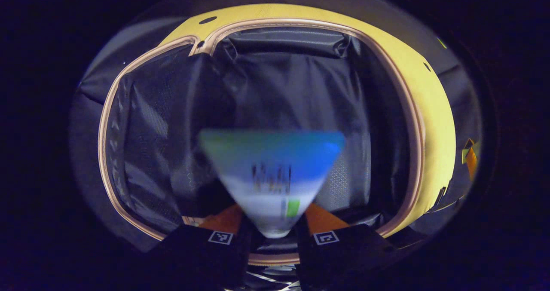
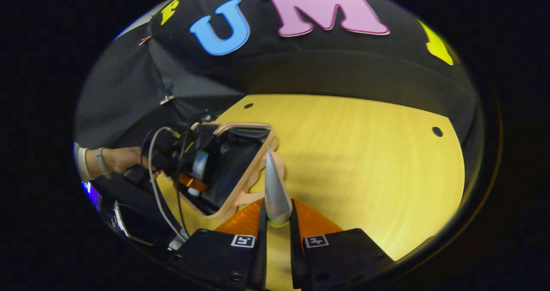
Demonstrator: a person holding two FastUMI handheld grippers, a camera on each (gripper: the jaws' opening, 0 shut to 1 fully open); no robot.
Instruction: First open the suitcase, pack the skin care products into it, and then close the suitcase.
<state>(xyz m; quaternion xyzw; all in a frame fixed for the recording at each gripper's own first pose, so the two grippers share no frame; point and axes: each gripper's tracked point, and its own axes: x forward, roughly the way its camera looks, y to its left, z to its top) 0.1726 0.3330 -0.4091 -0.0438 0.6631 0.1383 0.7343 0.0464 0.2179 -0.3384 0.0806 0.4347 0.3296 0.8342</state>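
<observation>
The yellow desk (image 2: 365,162) carries the open suitcase (image 1: 129,188), whose pale pink zipper rim frames a black fabric lining (image 1: 292,93). In the right gripper view the suitcase (image 2: 232,162) lies on the desk's left part, near the black booth wall. Above the suitcase's open cavity, the left claw (image 1: 270,235) pinches the narrow end of a blue, green and white tube (image 1: 273,170), whose wide crimped end points into the case; the tube is blurred. In the right gripper view a hand (image 2: 124,160) holds that left claw (image 2: 193,181) at the suitcase's left rim. Just right of the suitcase, the right claw (image 2: 277,222) pinches a second tube (image 2: 275,192), seen edge-on, over the bare desk.
</observation>
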